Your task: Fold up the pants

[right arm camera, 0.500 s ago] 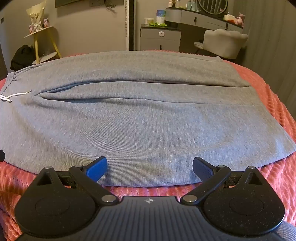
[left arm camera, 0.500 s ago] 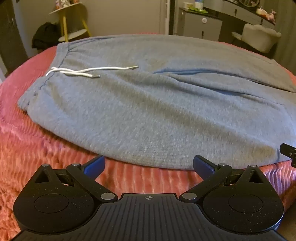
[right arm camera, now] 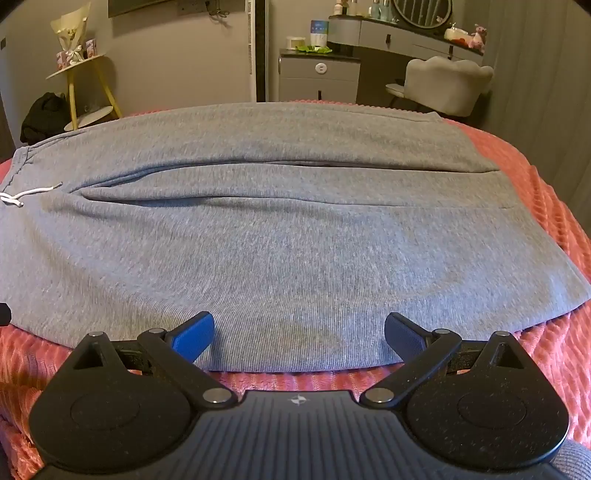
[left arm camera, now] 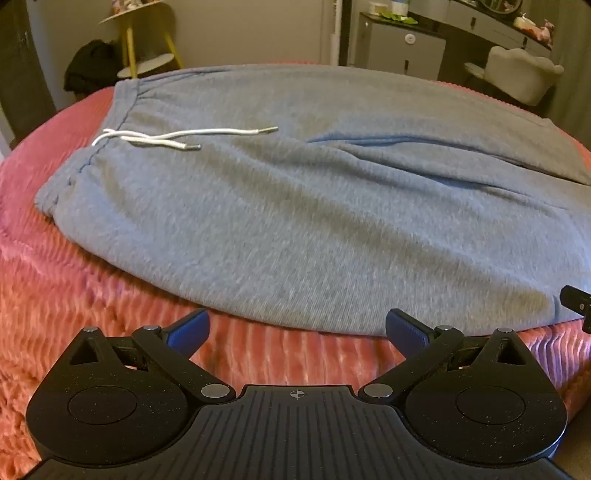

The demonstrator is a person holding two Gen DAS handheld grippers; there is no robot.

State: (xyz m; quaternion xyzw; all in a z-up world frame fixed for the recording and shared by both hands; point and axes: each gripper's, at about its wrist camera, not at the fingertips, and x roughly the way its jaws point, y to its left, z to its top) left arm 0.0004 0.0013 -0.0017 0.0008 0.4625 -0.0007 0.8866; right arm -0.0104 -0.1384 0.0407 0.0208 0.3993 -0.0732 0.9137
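Observation:
Grey sweatpants point(left arm camera: 295, 206) lie flat across a pink ribbed bedspread point(left arm camera: 92, 295), waistband to the left with a white drawstring point(left arm camera: 177, 136). They also fill the right wrist view point(right arm camera: 295, 240), where the leg ends lie to the right. My left gripper point(left arm camera: 297, 328) is open and empty, just short of the pants' near edge. My right gripper point(right arm camera: 299, 332) is open and empty, its fingertips over the near edge of the pants. The right gripper's tip shows at the far right of the left wrist view point(left arm camera: 576, 301).
Beyond the bed stand a yellow stool point(right arm camera: 85, 88) with a dark bag point(right arm camera: 42, 114) beside it, a grey cabinet point(right arm camera: 319, 79), a dressing table point(right arm camera: 406, 33) and a pale chair point(right arm camera: 447, 85). The bedspread point(right arm camera: 554, 206) shows to the right of the leg ends.
Both grippers have barely shifted and stay open. The left wrist view is slightly blurred, with the pants' near edge a little closer to its fingers.

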